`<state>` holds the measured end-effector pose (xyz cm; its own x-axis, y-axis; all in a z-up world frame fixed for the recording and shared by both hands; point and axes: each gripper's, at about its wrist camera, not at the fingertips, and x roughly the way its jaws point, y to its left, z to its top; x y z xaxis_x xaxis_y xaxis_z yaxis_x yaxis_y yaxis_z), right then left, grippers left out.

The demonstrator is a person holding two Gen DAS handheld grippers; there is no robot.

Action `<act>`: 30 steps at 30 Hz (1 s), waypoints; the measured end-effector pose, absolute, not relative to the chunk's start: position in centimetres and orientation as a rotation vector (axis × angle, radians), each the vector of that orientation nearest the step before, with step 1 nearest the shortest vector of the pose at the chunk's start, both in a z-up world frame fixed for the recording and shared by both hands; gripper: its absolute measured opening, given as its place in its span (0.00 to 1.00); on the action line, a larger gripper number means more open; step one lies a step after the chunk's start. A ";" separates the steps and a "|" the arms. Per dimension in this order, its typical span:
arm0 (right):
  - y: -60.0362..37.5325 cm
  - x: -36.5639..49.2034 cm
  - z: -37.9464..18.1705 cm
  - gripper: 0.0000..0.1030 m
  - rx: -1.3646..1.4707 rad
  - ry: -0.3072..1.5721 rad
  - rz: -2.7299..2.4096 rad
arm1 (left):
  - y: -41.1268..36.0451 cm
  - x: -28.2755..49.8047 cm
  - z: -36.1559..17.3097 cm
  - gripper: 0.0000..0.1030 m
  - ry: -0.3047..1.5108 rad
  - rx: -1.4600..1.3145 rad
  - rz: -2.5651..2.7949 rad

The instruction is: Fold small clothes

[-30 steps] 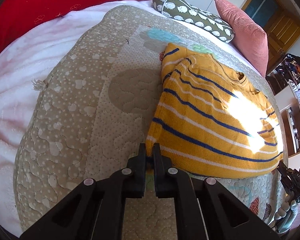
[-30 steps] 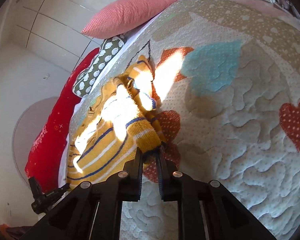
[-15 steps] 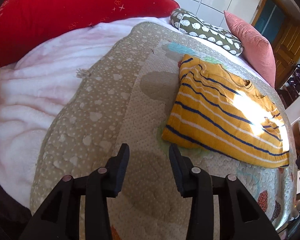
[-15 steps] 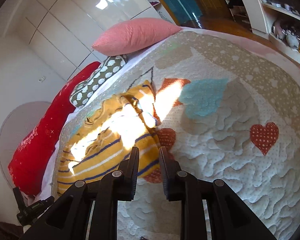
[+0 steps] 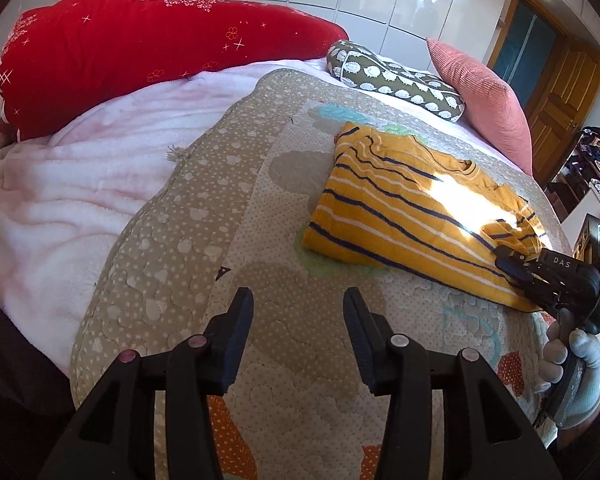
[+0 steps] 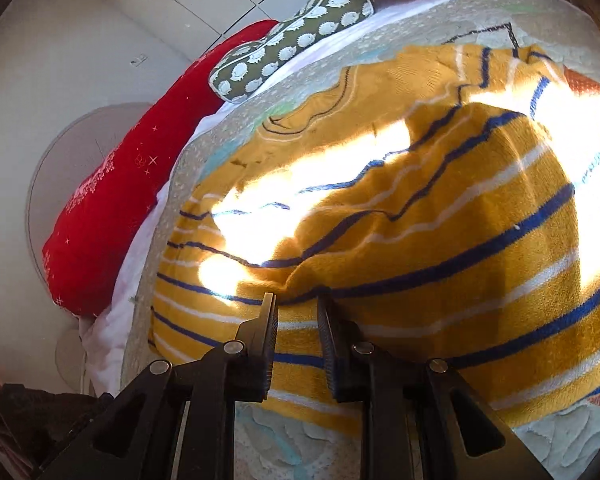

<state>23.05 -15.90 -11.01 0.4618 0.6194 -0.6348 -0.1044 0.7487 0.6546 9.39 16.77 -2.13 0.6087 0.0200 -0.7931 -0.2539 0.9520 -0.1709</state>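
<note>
The left wrist camera sits behind the left hand-held gripper point(image 5: 298, 336) and looks down at a slant across the bed point(image 5: 172, 216) toward the red pillow point(image 5: 140, 52) and the wardrobe wall, from well back; the right wrist camera looks along the right hand-held gripper point(image 6: 296, 312) from very near the striped sweater point(image 6: 420, 240), which fills its view; both views share the sweater point(image 5: 412, 216), the hedgehog cushion point(image 5: 392, 76), the pink pillow point(image 5: 480, 96) and the red pillow.
</note>
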 end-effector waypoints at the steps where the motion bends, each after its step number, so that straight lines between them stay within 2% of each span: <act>1: -17.2 22.9 -11.4 0.17 0.633 0.998 0.483 | 16.8 9.4 -2.2 0.45 0.906 -0.280 0.157; 10: -29.9 18.7 -9.7 0.19 0.698 0.886 0.161 | 15.7 9.6 -2.8 0.45 0.919 -0.256 0.140; 12: -30.7 17.1 -7.7 0.24 0.602 0.845 0.066 | 14.9 9.5 -2.4 0.45 0.907 -0.214 0.152; 14: -29.7 15.4 -5.2 0.25 0.458 0.787 0.019 | 14.2 9.4 -2.0 0.45 0.890 -0.177 0.163; 19: -24.8 11.8 -1.0 0.37 0.145 0.685 -0.055 | 11.8 9.5 -0.9 0.47 0.858 -0.110 0.150; 30: -15.7 11.1 -1.5 0.38 -0.204 0.699 -0.074 | 10.2 9.2 -0.9 0.50 0.848 -0.072 0.123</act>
